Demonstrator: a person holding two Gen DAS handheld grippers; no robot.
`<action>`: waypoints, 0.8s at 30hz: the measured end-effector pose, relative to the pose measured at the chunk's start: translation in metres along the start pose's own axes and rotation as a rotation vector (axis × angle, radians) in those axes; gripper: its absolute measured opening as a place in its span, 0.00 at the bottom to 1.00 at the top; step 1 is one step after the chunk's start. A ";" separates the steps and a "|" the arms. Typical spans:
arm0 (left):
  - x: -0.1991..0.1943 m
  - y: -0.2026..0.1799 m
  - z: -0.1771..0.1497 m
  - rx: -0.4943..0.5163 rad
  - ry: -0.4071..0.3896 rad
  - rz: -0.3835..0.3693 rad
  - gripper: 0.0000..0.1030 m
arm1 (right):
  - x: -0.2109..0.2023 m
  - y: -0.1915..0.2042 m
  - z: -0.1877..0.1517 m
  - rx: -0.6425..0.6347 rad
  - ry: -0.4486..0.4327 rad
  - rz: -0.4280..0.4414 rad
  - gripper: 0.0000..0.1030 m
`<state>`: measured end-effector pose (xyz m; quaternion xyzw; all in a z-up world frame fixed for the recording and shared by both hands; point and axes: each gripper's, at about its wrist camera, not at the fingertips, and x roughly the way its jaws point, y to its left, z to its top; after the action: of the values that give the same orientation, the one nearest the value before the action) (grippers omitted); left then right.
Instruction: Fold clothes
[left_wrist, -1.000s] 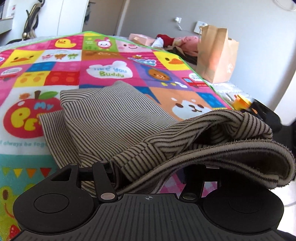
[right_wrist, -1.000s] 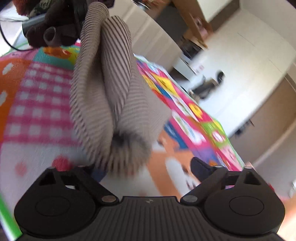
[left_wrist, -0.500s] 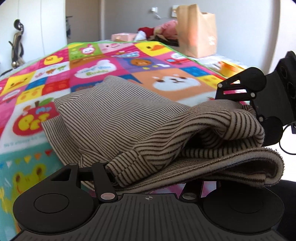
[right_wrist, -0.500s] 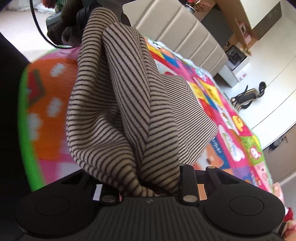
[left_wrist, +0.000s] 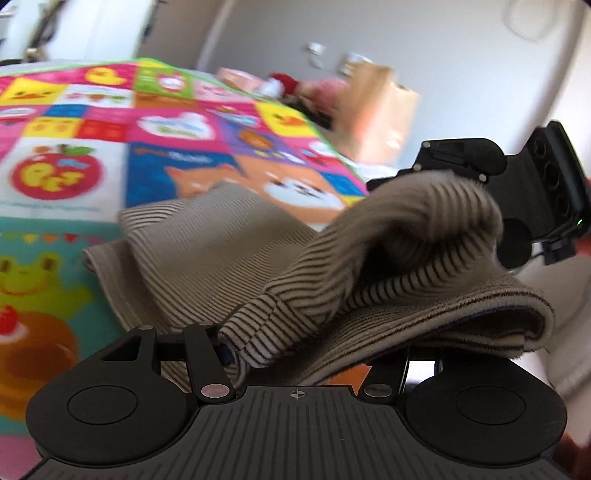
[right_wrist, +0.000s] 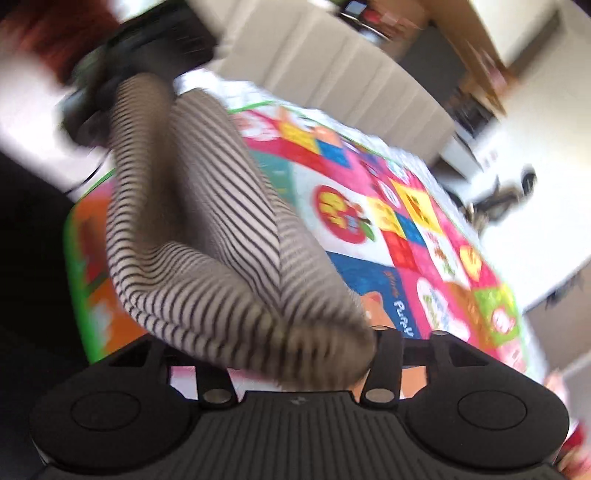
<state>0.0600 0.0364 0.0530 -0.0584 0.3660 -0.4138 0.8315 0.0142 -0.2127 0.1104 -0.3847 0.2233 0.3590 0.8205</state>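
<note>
Play mat mostly bare; L gripper & R gripper both clamp striped garment edge.

Left claw clamped on striped cloth, right claw likewise clamped, facing each other

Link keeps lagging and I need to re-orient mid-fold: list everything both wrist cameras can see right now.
Striped garment: one, beige with dark stripes, partly on the mat, near edge lifted.
Play mat: one, multicoloured cartoon squares, under the garment.
Paper bag: one, brown, beyond the mat by the wall.
Pile of items: blurred, pink and red, left of the bag.
Left gripper: black, gripping the garment.
Right gripper: black, gripping the garment.
</note>
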 end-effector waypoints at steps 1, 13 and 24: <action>0.002 0.008 0.003 -0.022 -0.012 0.026 0.63 | 0.013 -0.011 0.002 0.051 0.006 -0.001 0.51; -0.003 0.085 0.036 -0.270 -0.137 0.145 0.64 | 0.124 -0.090 0.008 0.521 0.016 -0.046 0.58; -0.010 0.091 0.056 -0.130 -0.102 0.404 0.83 | 0.134 -0.089 -0.014 0.788 0.068 -0.129 0.90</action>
<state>0.1513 0.0912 0.0626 -0.0585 0.3538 -0.2106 0.9094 0.1667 -0.2080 0.0579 -0.0654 0.3462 0.1809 0.9182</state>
